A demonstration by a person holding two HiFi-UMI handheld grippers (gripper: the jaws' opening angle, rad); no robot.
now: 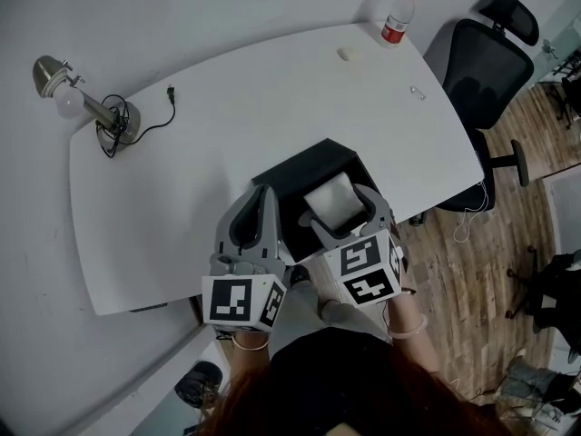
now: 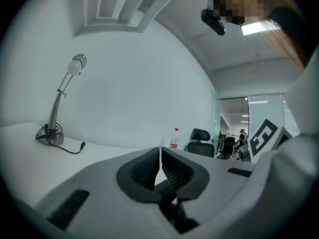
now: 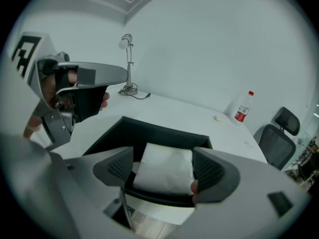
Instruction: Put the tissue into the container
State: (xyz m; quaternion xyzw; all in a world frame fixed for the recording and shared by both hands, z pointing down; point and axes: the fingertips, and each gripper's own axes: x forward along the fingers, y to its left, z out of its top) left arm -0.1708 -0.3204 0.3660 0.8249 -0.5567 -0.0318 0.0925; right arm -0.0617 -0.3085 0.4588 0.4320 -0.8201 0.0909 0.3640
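Observation:
The black container (image 1: 309, 157) stands open on the white table (image 1: 227, 125) at its near edge. A white folded tissue (image 1: 329, 198) sits in the container's mouth, filling the gap between the jaws of my right gripper (image 1: 336, 205). In the right gripper view the tissue (image 3: 164, 171) spans from one pad to the other of the right gripper (image 3: 163, 156), above the container's dark inner wall (image 3: 149, 131). My left gripper (image 1: 263, 196) hovers by the container's left edge. Its jaws meet with nothing between them in the left gripper view (image 2: 160, 156).
A desk lamp (image 1: 68, 94) with a loose cable stands at the table's far left. A water bottle (image 1: 397, 16) and a small white object (image 1: 348, 54) sit at the far edge. A black office chair (image 1: 486, 62) stands on the wooden floor to the right.

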